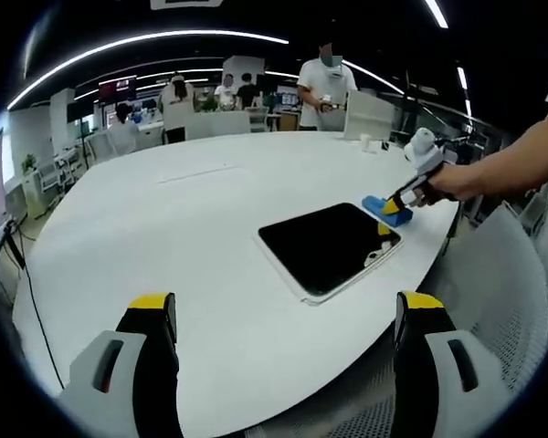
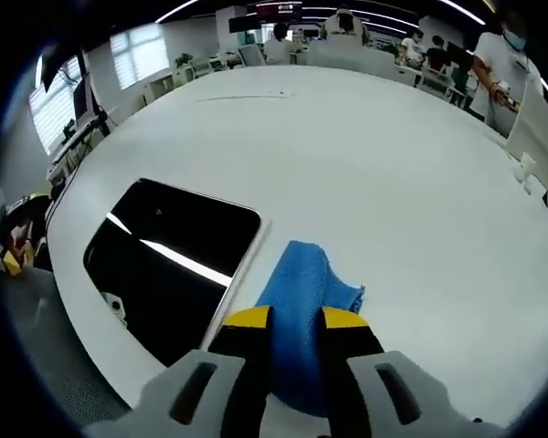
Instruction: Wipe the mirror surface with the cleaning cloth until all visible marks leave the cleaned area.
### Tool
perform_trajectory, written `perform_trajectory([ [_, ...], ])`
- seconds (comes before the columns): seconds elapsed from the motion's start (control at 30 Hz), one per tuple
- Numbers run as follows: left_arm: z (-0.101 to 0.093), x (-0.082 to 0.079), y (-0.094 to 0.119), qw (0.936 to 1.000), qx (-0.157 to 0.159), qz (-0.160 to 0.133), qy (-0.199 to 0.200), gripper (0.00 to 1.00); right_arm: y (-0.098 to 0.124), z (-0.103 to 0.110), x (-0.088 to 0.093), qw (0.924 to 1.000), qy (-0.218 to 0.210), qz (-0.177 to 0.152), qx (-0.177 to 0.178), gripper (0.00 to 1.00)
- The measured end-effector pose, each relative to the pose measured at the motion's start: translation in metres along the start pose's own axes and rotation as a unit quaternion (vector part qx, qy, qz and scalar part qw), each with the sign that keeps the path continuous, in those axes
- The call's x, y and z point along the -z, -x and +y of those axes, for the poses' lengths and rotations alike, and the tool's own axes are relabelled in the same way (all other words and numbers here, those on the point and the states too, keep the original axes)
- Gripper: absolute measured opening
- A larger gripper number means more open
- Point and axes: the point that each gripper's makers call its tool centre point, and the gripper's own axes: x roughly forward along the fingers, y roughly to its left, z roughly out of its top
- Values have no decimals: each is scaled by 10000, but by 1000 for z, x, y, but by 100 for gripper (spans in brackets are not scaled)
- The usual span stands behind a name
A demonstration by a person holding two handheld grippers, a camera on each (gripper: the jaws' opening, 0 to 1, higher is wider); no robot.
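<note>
A dark rectangular mirror (image 1: 327,245) in a white frame lies flat on the white table (image 1: 201,219), near its right edge. A blue cleaning cloth (image 1: 382,206) rests on the table just past the mirror's far corner. My right gripper (image 1: 400,209), held by a person's hand, is shut on the cloth. In the right gripper view the mirror (image 2: 169,254) lies to the left, and the blue cloth (image 2: 301,306) is pinched between the yellow-tipped jaws of my right gripper (image 2: 297,321), beside the frame's edge. My left gripper (image 1: 283,306) hovers open over the near table edge, holding nothing.
Several people stand or sit at desks beyond the table's far side (image 1: 324,87). A white box (image 1: 369,116) and small cups stand at the far right of the table. A perforated chair back (image 1: 502,301) sits by the table's right edge. A cable (image 1: 27,292) hangs on the left.
</note>
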Motion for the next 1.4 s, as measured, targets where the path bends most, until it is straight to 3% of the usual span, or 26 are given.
perform_trajectory([
  [0.2,-4,7,-2,9999,161,-18,43,99,1,2,2,9999,41,114,14,4],
  [0.33,-4,5,-3,9998,162,-67,71,99,0,-1,2,9995,-266,156,5,2],
  [0.47,-4,8,-4,9997,170,14,162,99,-1,-1,1,9994,-253,217,-55,2],
  [0.5,-4,8,-4,9998,164,8,147,99,0,1,3,9978,-604,263,-32,2],
  [0.6,-3,9,-5,9999,112,42,11,99,-1,-2,2,9984,-524,206,-80,1],
  [0.67,-3,9,-5,9999,158,16,-20,99,-2,-3,1,9972,-708,240,-39,0],
  [0.73,-6,6,-5,9993,293,-83,234,99,-2,-3,2,9967,-783,232,-15,0],
  [0.93,-7,11,-6,9996,275,21,92,99,0,-5,1,9933,-1137,207,-81,0],
  [1.07,-7,15,-10,9993,336,83,151,99,7,-9,-11,9900,-1401,60,-170,0],
  [1.17,-10,16,-11,9990,401,106,156,99,15,-10,-21,9905,-1358,-23,-220,0],
  [1.4,-6,13,-9,9995,274,-22,168,99,23,5,-46,9874,-1488,-176,-518,0],
])
